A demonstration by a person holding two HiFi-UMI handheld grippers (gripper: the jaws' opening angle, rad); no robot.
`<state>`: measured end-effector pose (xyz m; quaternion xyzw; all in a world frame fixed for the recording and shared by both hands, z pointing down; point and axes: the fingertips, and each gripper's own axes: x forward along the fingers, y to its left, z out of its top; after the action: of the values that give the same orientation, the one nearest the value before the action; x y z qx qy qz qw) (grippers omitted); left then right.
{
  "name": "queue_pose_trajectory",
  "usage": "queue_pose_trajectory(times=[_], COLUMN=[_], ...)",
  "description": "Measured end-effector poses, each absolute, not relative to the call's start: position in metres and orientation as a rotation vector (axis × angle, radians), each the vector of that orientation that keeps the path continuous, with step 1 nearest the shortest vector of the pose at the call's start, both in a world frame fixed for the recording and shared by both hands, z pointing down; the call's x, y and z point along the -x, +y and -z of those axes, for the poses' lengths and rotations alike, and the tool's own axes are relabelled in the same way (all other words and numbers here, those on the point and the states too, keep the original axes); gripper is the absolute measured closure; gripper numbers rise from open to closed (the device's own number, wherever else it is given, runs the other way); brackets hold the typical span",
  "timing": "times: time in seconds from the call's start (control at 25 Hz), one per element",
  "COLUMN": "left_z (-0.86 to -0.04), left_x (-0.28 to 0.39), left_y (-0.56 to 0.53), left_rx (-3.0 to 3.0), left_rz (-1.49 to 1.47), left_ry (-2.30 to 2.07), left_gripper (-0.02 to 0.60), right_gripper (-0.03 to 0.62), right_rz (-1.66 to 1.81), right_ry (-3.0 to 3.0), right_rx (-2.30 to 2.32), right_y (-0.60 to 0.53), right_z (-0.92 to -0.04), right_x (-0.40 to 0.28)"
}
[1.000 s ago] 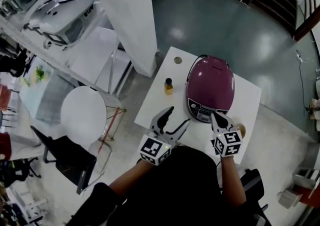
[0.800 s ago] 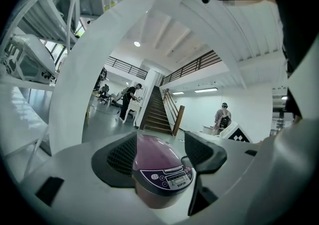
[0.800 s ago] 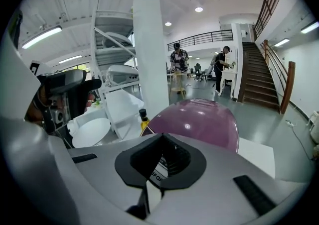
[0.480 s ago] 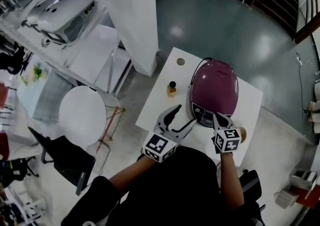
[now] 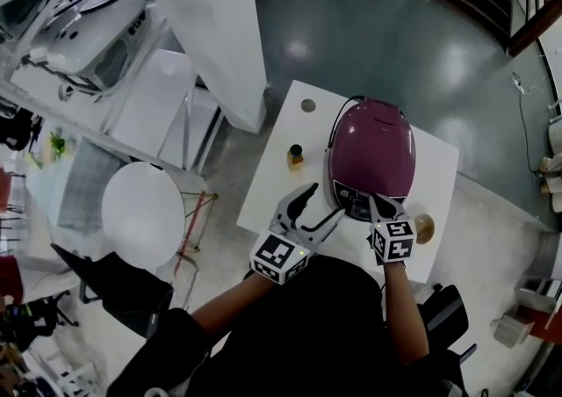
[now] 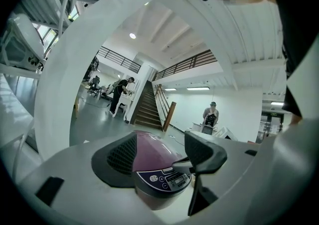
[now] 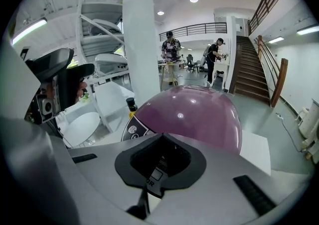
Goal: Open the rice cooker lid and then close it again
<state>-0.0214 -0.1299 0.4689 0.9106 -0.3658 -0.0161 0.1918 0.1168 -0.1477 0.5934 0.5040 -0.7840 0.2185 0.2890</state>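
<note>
One white worktop (image 5: 436, 180) is carrying everything. Purple rice cooker (image 5: 371, 154) is sitting mid-worktop with its lid down and its control panel (image 5: 356, 202) facing the person.

Left claw (image 5: 320, 202) is hovering wide open just beside the cooker's front-left corner. The cooker front is showing between its pads in the left gripper view, but nothing is being gripped. Right claw (image 5: 376, 202) is pinched fully together and holding nothing, with its tips pointing down at the front edge of the lid, just above the panel. Contact can't be confirmed.

Small bottle (image 5: 296, 155) is standing left of the cooker, and a round wooden piece (image 5: 423, 228) is lying near the front-right corner. Both are sitting apart from the cooker.

Likely step: pressing the lid release.

- Keep the right claw's tips together as one blunt poker.
- Aim at the latch rather than the panel keys, and push straight in.
- The cooker may slide back, so the left claw could brace the body low.
- Keep both claws out of the lid's upward swing, since the hinge is likely on the far side.
</note>
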Motion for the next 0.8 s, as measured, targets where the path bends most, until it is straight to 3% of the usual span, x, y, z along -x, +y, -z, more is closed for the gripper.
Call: queue_pose_trajectory(times=[0.8], left_z=[-0.474], left_x=[0.032], left_y=[-0.139], left_rx=[-2.533], left_rz=[0.044], left_ry=[-1.01], left_gripper=[0.305], right_gripper=[0.594], right_rz=[-0.541], right_ry=[-2.019], right_rx=[-1.372], right_y=[-0.147], right_z=[-0.595], right_x=[-0.118])
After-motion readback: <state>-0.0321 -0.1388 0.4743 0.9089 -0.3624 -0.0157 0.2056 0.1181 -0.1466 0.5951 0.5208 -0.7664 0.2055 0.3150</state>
